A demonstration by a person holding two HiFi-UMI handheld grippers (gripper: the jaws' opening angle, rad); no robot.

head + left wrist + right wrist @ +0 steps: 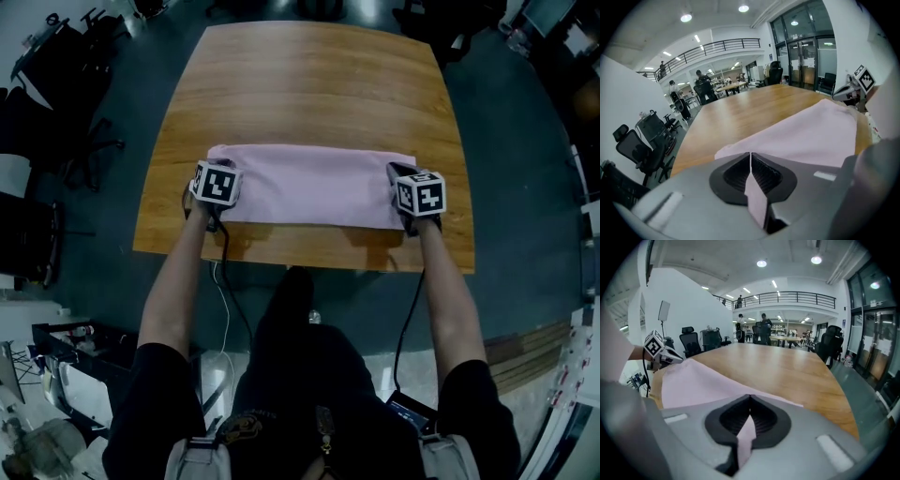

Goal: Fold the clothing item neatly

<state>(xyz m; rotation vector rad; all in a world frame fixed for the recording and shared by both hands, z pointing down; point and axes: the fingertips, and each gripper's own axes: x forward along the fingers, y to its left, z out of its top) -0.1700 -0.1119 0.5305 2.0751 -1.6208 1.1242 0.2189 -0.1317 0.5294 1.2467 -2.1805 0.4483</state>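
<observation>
When looking down from the head view, finds the pink garment (309, 186) laid as a wide band across the near half of the wooden table (309, 84), long side running left to right. Grips it at both near corners.

At the left end, shows the left gripper (750, 161) with jaws closed together, a fold of pink cloth pinched between the ribbed pads (765, 176) and poking out below them. At the right end, shows the right gripper (749, 413) likewise clamped tight on a narrow tongue of the same cloth.

In both gripper views, has the fabric sloping up from the tabletop toward the jaws and stretching across to the opposite gripper, itself small and partly cut off at the picture's edge.

In the head view, hides both sets of jaw tips beneath the marker cubes (217, 184), so gives nothing of the grip from there. Covers the garment's near corners too. Cannot tell what kind of garment: no sleeve, collar or seam to make out.

Masks bits of the table's near edge behind the forearms (173, 281). Leaves the office chairs (642, 140) dim, and the figures far behind them too small to read.
</observation>
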